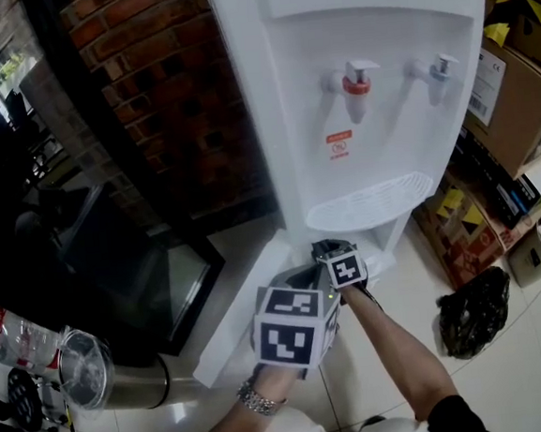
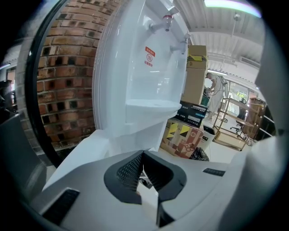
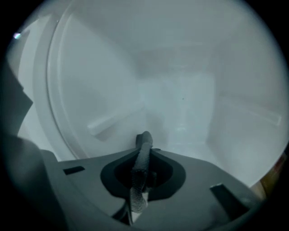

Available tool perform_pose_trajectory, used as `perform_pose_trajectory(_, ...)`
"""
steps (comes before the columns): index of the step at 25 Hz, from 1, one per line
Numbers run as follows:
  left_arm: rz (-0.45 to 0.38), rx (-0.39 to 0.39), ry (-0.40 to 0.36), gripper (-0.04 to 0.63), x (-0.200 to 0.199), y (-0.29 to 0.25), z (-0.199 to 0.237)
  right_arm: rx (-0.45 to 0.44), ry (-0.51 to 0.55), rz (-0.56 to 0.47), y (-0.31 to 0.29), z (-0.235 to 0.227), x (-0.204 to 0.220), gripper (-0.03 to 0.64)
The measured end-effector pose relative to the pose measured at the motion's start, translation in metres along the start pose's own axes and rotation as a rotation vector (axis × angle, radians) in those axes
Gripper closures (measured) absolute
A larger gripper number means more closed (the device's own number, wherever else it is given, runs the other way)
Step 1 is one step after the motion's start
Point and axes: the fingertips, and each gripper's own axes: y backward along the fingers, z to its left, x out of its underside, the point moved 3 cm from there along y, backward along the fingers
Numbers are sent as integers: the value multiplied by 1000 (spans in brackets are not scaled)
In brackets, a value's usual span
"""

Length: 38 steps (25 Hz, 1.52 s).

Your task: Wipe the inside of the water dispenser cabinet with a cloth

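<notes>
The white water dispenser (image 1: pixel 363 89) stands against a brick wall, and its lower cabinet door (image 1: pixel 235 322) swings open to the left. My right gripper (image 3: pixel 143 151) is inside the cabinet, shut on a dark grey cloth (image 3: pixel 143 158) that sticks up between its jaws. White inner walls (image 3: pixel 180 99) and side ledges (image 3: pixel 113 119) fill the right gripper view. In the head view the right gripper (image 1: pixel 335 252) reaches in under the drip tray (image 1: pixel 373 199). My left gripper (image 2: pixel 143 155) hovers just outside by the door, jaws shut with nothing seen between them.
Cardboard boxes (image 1: pixel 514 95) and a black bag (image 1: pixel 474 310) sit on the floor right of the dispenser. A metal cylinder with a glass lid (image 1: pixel 91 372) lies at the lower left. A dark glass panel (image 1: pixel 143 268) leans left of the door. A person (image 2: pixel 212 85) stands far off.
</notes>
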Motion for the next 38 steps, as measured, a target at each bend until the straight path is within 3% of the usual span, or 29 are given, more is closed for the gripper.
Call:
perform_pose_trajectory(4, -3, 4, 6, 595, -1, 1, 0, 139, -28, 102, -2, -48, 38, 595)
perform_pose_trajectory(7, -4, 10, 13, 595, -1, -1, -1, 281, -90, 86, 18, -91, 39, 595)
perform_pose_trajectory(10, -3, 16, 14, 595, -1, -3, -4, 365, -152, 41, 39, -118, 30, 595)
perform_pose_trajectory(14, 14, -3, 1, 595, 2, -4, -1, 289, -199, 32, 37, -103, 23, 595)
perform_pose_trajectory(18, 16, -16, 2, 595, 2, -1, 1, 102, -122, -18, 19, -44, 2, 595)
perform_pose_trajectory(20, 8, -15, 1, 595, 0, 1, 1, 50, -47, -36, 12, -17, -5, 595)
perform_pose_trajectory(22, 3, -17, 1, 595, -1, 3, 2, 57, 44, -11, 6, -7, 3, 595)
perform_pose_trajectory(24, 0, -16, 3, 595, -2, 4, 3, 95, 67, 46, 2, -18, 22, 595)
perform_pose_trajectory(28, -16, -7, 10, 595, -6, 7, 1, 269, -6, 110, 20, -77, 45, 595)
perform_pose_trajectory(30, -26, -5, 15, 595, -7, 8, 1, 388, -30, 111, 37, -111, 47, 595)
perform_pose_trajectory(32, -26, -4, 17, 595, -7, 8, 0, 441, -87, 95, 51, -132, 48, 595)
perform_pose_trajectory(34, -27, 2, 18, 595, -7, 7, -1, 413, -161, 59, 57, -129, 41, 595)
perform_pose_trajectory(38, -35, 9, 17, 595, -9, 8, -3, 203, -188, -17, 46, -65, 10, 595)
